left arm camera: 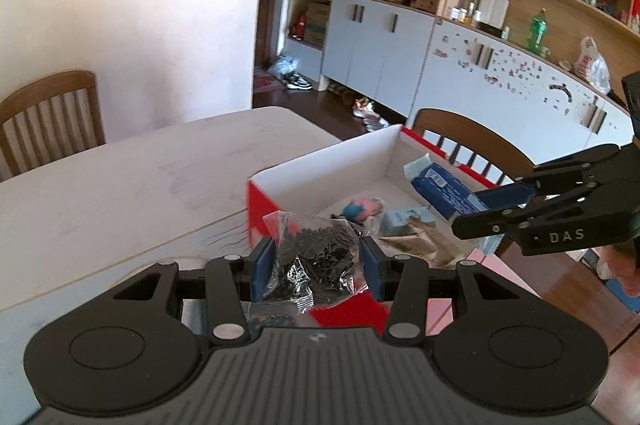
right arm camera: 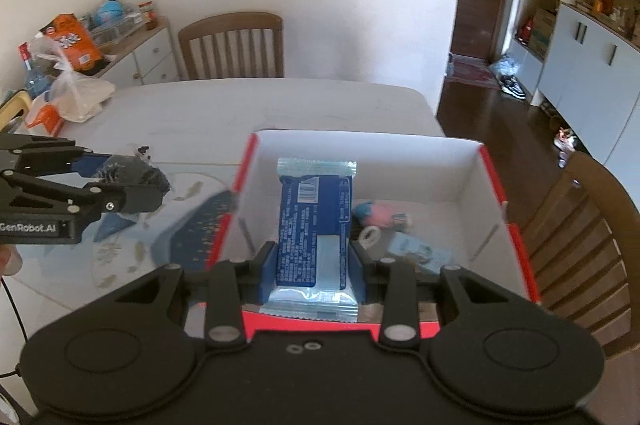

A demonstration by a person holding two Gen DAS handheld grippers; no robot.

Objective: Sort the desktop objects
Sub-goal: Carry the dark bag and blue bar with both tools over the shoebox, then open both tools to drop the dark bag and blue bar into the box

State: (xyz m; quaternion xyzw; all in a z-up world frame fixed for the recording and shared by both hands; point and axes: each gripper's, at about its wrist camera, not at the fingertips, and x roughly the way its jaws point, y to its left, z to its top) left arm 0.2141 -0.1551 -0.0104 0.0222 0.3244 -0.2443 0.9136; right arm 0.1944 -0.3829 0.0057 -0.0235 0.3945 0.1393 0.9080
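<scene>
My left gripper is shut on a clear bag of dark bits, held just short of the red-and-white box; the same bag shows at the left in the right wrist view, in the left gripper. My right gripper is shut on a blue snack packet, held above the open box; the packet hangs over the box's right side in the left wrist view. Inside the box lie a pink-and-teal toy and a pale blue pack.
The white table carries a dark blue pouch left of the box and plastic bags at the far left. Wooden chairs stand at the far side and the right. A brownish foil wrapper lies in the box.
</scene>
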